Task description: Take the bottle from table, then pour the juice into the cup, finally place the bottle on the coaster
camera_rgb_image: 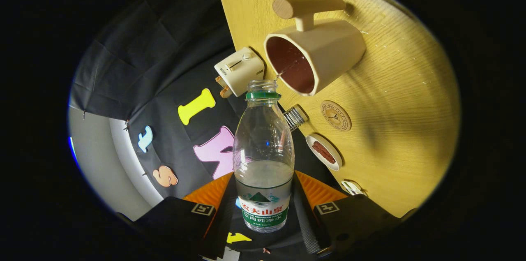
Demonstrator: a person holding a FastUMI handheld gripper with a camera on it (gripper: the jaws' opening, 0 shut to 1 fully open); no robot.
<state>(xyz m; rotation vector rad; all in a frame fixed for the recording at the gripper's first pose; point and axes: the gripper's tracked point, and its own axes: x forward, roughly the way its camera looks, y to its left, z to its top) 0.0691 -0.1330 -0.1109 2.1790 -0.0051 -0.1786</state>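
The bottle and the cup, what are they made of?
The bottle, held between the tool fingers, looks like clear thin plastic: you see through it. The cup looks like matte cream ceramic, darker reddish inside, though it could be plastic.

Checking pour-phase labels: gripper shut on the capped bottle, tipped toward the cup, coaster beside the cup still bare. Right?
Not quite: the bottle is uncapped. The gripper view shows its open mouth, with only the green ring on the neck, at the rim of the cup. The rest holds: the gripper is shut on the bottle, and the coaster is bare.
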